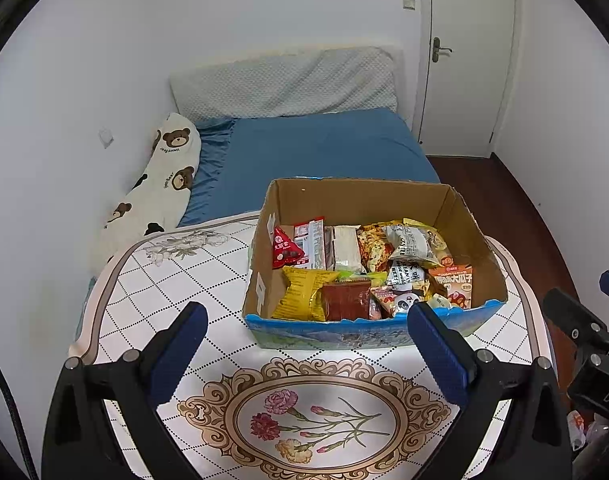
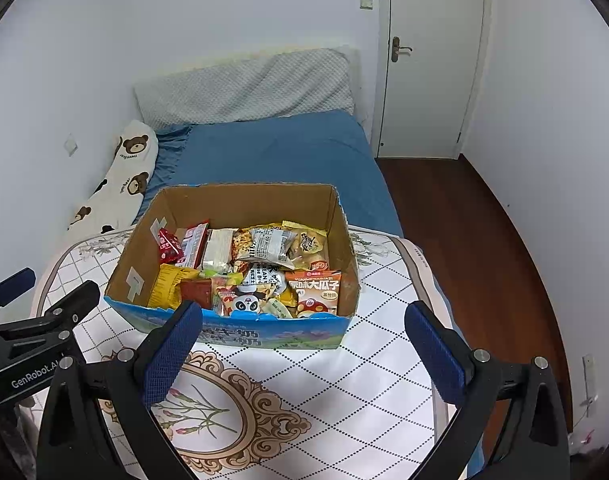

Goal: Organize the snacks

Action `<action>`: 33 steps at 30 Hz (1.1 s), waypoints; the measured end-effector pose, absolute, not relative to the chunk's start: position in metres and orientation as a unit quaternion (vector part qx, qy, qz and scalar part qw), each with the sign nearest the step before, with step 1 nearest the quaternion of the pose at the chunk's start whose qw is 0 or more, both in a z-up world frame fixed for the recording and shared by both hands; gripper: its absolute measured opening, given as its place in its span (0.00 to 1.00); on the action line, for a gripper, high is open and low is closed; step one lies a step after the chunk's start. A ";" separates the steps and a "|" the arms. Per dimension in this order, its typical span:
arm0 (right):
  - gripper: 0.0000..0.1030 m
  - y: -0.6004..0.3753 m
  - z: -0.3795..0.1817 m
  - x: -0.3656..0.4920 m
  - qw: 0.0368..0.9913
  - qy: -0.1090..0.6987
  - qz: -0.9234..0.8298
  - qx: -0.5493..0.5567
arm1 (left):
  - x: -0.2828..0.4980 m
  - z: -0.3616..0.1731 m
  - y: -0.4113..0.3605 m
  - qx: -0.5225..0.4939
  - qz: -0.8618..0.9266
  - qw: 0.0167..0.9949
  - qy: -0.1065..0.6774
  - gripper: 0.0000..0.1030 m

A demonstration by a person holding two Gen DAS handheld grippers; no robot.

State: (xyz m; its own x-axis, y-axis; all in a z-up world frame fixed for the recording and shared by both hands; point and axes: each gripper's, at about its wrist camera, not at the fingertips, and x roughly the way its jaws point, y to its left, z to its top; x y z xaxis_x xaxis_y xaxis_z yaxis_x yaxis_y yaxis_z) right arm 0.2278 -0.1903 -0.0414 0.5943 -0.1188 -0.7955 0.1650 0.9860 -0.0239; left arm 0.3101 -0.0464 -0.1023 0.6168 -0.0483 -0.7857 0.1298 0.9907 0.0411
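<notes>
The left gripper point(image 1: 304, 344) has its blue-padded fingers point(image 1: 438, 354) spread wide with nothing between them, hanging above the white diamond-patterned tablecloth point(image 1: 176, 280) in the lower half of the frame. The right gripper point(image 2: 304, 344) is likewise spread wide and empty, its blue pads point(image 2: 172, 354) framing the same cloth from lower left to lower right.

Just beyond both sets of fingertips, at frame centre, sits the open brown cardboard box with a blue printed front point(image 1: 360, 200). It is packed with snack packets: a yellow crinkled bag point(image 1: 304, 294) at its near left, a dark red packet point(image 1: 346, 300) beside that, a red triangular pouch point(image 1: 284, 248) at the far left, and an orange sunflower-seed packet point(image 1: 454, 284) at the near right. A small panda-faced packet point(image 2: 246, 304) lies near the front wall.

Behind the box, a blue-sheeted bed point(image 1: 324, 144) fills the middle, with a bear-print bolster point(image 1: 160, 184) at left and a white door point(image 1: 468, 60) at upper right.
</notes>
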 end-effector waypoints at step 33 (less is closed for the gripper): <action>1.00 -0.189 -0.036 0.223 0.894 0.441 -0.075 0.029 | 0.302 -0.096 -0.044 0.047 -0.058 0.901 0.428 0.99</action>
State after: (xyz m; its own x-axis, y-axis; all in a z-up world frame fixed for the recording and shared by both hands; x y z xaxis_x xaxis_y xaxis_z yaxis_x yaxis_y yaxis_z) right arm 0.2231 -0.1893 -0.0359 0.5993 -0.1092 -0.7931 0.1607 0.9869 -0.0145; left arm 0.3022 -0.0442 -0.0955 0.6268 -0.0636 -0.7766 0.1441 0.9889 0.0353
